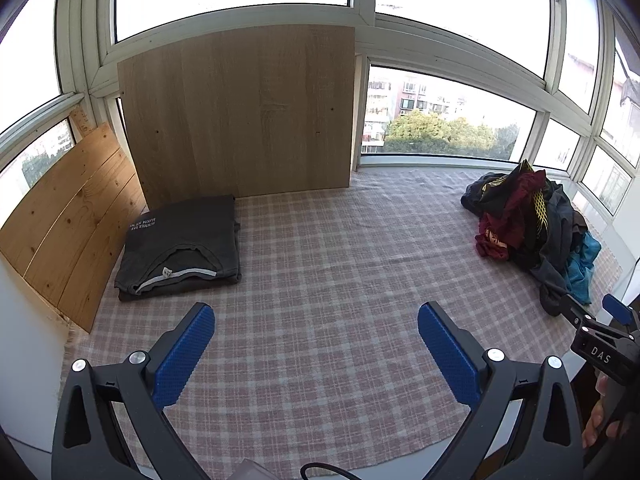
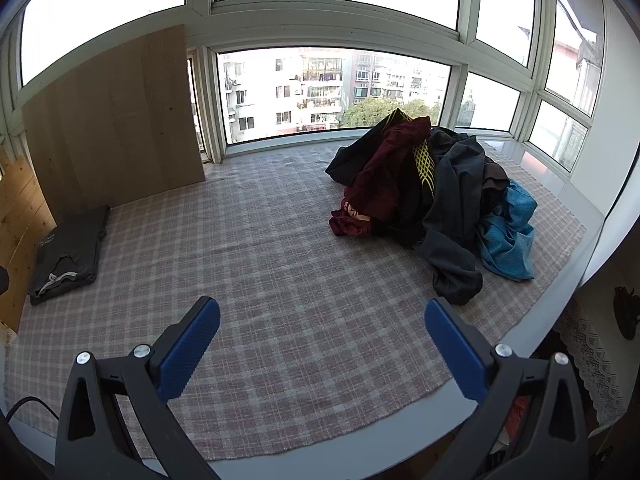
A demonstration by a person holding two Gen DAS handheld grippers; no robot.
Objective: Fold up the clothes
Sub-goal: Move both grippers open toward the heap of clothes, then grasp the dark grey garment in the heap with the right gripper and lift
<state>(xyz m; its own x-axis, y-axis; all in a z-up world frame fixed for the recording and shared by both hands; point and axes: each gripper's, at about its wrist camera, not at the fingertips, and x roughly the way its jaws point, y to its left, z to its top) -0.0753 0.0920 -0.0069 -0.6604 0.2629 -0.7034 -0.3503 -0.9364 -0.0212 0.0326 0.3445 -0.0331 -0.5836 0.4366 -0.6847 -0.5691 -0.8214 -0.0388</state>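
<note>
A folded dark grey T-shirt (image 1: 182,248) lies at the back left of the checked cloth (image 1: 320,280), against the wooden boards; the right wrist view shows the folded T-shirt (image 2: 68,256) at far left. A heap of unfolded clothes (image 1: 532,224), maroon, black, grey and teal, sits at the back right; the heap (image 2: 436,196) fills the right wrist view's centre right. My left gripper (image 1: 316,320) hovers open over the cloth's near middle, nothing between its blue pads. My right gripper (image 2: 322,316) is open too, short of the heap. In the left wrist view, the right gripper (image 1: 596,320) appears at the right edge.
A tall wooden board (image 1: 240,116) leans against the window behind the folded shirt, with a pine plank panel (image 1: 68,224) to its left. Window frames (image 2: 332,28) ring the platform. The cloth's front edge (image 2: 320,448) runs close under the grippers. A hand (image 1: 600,420) holds the right gripper.
</note>
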